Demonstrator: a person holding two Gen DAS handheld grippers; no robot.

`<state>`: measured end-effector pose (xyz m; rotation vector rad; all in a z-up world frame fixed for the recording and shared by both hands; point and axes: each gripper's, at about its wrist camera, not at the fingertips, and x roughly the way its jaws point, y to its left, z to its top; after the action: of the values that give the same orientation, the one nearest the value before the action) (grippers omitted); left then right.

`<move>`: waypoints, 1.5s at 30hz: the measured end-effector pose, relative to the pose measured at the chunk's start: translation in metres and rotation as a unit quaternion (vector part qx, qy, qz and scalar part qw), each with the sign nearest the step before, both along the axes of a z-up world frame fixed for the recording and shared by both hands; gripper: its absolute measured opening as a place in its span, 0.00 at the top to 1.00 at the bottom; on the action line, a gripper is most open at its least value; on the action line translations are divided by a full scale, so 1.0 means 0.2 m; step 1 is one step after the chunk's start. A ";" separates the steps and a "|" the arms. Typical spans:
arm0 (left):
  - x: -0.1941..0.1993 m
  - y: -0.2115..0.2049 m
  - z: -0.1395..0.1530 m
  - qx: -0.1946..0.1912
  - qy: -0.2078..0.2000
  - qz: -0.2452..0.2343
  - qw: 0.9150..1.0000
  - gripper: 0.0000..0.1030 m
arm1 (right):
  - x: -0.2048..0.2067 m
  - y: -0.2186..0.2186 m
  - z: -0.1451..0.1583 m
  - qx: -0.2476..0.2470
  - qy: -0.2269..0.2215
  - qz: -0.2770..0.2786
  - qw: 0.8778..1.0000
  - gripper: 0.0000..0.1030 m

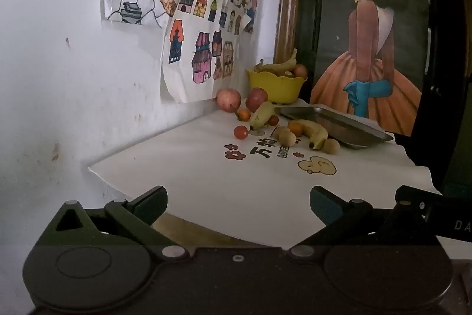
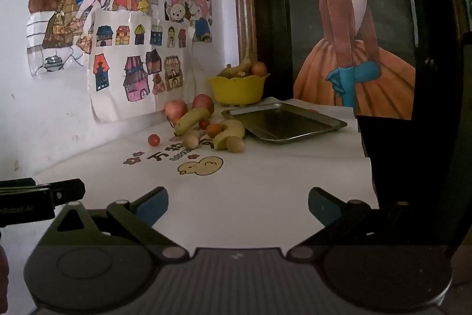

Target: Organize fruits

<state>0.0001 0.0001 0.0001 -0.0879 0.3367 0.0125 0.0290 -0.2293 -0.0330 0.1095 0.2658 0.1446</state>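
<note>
From the left wrist, the left claw [image 1: 238,201] stands spread wide with nothing between its blue-padded fingers [image 1: 150,204], low over the near edge of the white cloth-covered surface [image 1: 183,167]. The fruit lies far off in the back corner: two red apples [image 1: 229,99] by the wall, a short banana [image 1: 261,114] pointing its long axis toward the camera, a curved banana [image 1: 315,132] lying crosswise against the shallow metal tray [image 1: 339,123], and small round red, orange and tan fruits too small to name. The yellow scalloped bowl [image 1: 275,86] hides most of its contents; only banana tips and a round fruit show. From the right wrist, the right claw [image 2: 238,201] is equally wide and empty. Here the straighter banana [image 2: 191,120] runs diagonally, one cherry tomato [image 2: 153,140] sits apart, and the tray [image 2: 283,123] lies bare, smooth and rectangular. The other gripper's edge [image 2: 44,194] is cut off at left.
</note>
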 end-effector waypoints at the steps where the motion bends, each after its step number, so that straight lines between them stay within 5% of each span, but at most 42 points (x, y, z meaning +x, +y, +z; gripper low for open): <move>1: 0.00 0.00 0.00 0.000 0.002 0.001 1.000 0.01 | 0.00 0.00 0.00 -0.001 0.000 0.000 1.000 0.00; 45: 0.01 0.01 -0.01 -0.005 0.005 0.000 1.000 0.01 | 0.03 0.02 -0.03 -0.006 0.017 0.007 1.000 0.00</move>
<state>0.0022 0.0019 -0.0027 -0.0984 0.3474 0.0112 0.0356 -0.2245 -0.0394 0.0986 0.3018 0.1544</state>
